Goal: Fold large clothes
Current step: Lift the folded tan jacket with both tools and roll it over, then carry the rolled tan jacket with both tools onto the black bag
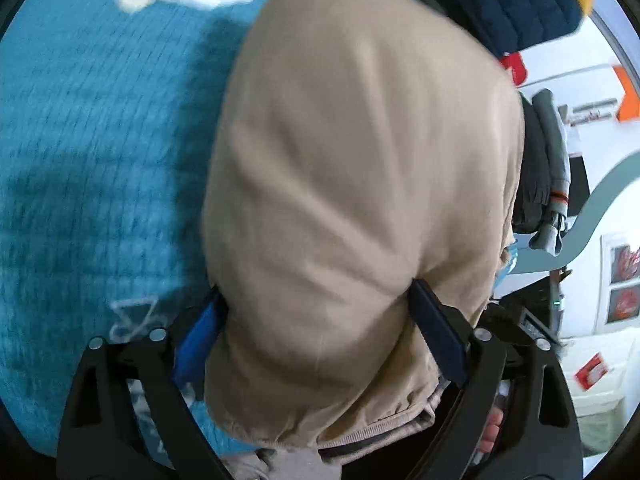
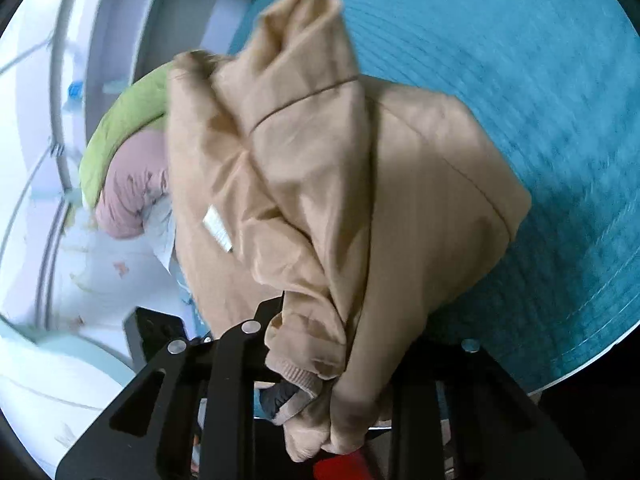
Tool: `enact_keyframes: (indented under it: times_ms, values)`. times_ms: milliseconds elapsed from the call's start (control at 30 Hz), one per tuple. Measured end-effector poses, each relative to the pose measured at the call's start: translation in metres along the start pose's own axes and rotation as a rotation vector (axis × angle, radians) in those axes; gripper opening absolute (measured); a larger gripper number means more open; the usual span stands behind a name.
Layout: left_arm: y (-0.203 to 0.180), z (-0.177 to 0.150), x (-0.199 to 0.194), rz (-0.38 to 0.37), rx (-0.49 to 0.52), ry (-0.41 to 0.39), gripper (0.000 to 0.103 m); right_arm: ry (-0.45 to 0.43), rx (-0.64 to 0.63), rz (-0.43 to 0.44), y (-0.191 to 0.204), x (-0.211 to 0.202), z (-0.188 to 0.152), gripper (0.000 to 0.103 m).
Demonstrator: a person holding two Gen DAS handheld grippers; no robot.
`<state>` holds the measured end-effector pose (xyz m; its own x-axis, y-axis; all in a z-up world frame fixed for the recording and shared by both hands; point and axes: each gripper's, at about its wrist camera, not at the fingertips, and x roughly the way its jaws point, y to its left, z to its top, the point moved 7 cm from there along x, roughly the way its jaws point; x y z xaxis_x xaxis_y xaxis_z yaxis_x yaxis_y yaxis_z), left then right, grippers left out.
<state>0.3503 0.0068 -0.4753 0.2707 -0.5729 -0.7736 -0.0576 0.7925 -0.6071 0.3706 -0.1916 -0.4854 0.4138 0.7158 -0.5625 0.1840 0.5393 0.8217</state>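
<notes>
A large beige sweatshirt hangs bunched between the fingers of my left gripper, which is shut on it above a teal bedspread. In the right wrist view the same beige sweatshirt is crumpled, with a white label showing and a ribbed cuff near the fingers. My right gripper is shut on a thick bunch of its fabric; the fabric covers the fingertips.
The teal bedspread fills the right side. A green and pink pillow pile lies at the left by white furniture. A dark blue quilted item is at the top, white walls and a grey hanging thing at the right.
</notes>
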Motion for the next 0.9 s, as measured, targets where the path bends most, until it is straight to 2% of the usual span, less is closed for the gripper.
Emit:
enact_keyframes:
  times_ms: [33,100,200,333,500,633,800,900]
  values:
    - [-0.006,0.001,-0.004,-0.005,0.015,-0.015,0.068,-0.011,-0.029,-0.006,0.009,-0.004,0.002,0.022]
    - [-0.017,0.003,-0.018,0.006,0.068,-0.065,0.051,-0.040,-0.123,-0.017,0.036,-0.015,0.008,0.022]
    - [-0.028,0.009,-0.039,-0.025,0.087,-0.137,0.044,-0.070,-0.229,-0.030,0.069,-0.027,0.015,0.021]
    - [-0.061,0.021,-0.077,-0.027,0.159,-0.250,0.041,-0.100,-0.316,-0.041,0.097,-0.048,0.027,0.020]
    - [-0.113,0.029,-0.100,-0.037,0.232,-0.328,0.039,-0.143,-0.424,-0.046,0.125,-0.071,0.032,0.020]
    - [-0.135,0.033,-0.118,-0.056,0.257,-0.376,0.039,-0.182,-0.496,-0.046,0.151,-0.091,0.046,0.020]
    - [-0.187,0.053,-0.135,-0.059,0.322,-0.425,0.039,-0.277,-0.565,-0.057,0.166,-0.137,0.084,0.020]
    - [-0.234,0.067,-0.134,-0.083,0.379,-0.437,0.039,-0.360,-0.600,-0.081,0.169,-0.183,0.121,0.020]
